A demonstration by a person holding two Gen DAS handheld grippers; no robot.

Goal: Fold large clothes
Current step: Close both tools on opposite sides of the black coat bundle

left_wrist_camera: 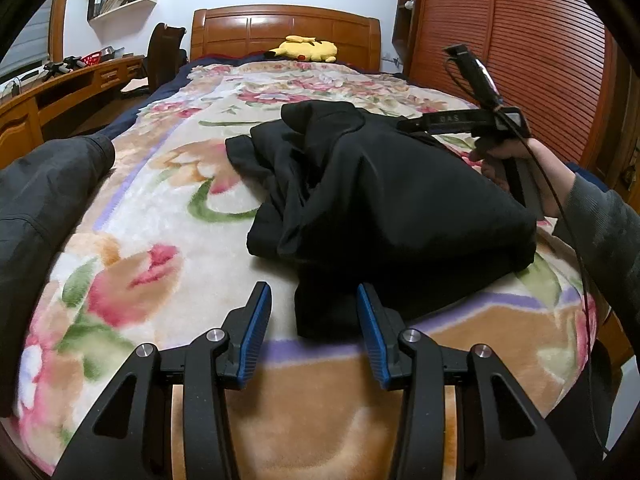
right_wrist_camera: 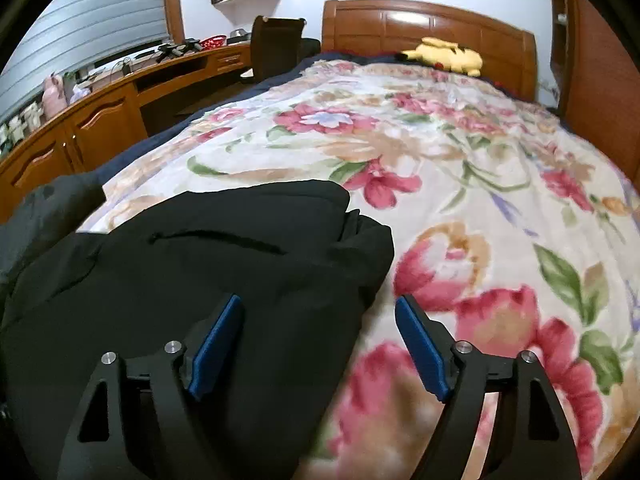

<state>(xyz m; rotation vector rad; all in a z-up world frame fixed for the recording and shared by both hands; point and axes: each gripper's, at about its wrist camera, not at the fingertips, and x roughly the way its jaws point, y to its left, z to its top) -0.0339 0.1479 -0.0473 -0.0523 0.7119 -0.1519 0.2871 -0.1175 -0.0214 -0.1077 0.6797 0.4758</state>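
Note:
A black garment (left_wrist_camera: pixel 380 196) lies bunched and partly folded on the floral blanket (left_wrist_camera: pixel 168 208) of the bed. My left gripper (left_wrist_camera: pixel 314 294) is open and empty, just in front of the garment's near hem. In the left wrist view the right gripper's body (left_wrist_camera: pixel 460 120) is held by a hand over the garment's far right side. In the right wrist view my right gripper (right_wrist_camera: pixel 318 306) is open and empty, low over the right edge of the black garment (right_wrist_camera: pixel 208 252), which shows a zipped pocket.
A dark grey garment (left_wrist_camera: pixel 44 196) lies at the bed's left edge. A yellow plush toy (left_wrist_camera: pixel 306 49) sits by the wooden headboard (left_wrist_camera: pixel 284 26). A wooden desk (right_wrist_camera: pixel 100 116) and a chair (right_wrist_camera: pixel 276 46) stand to the left, a slatted wardrobe (left_wrist_camera: pixel 512 40) to the right.

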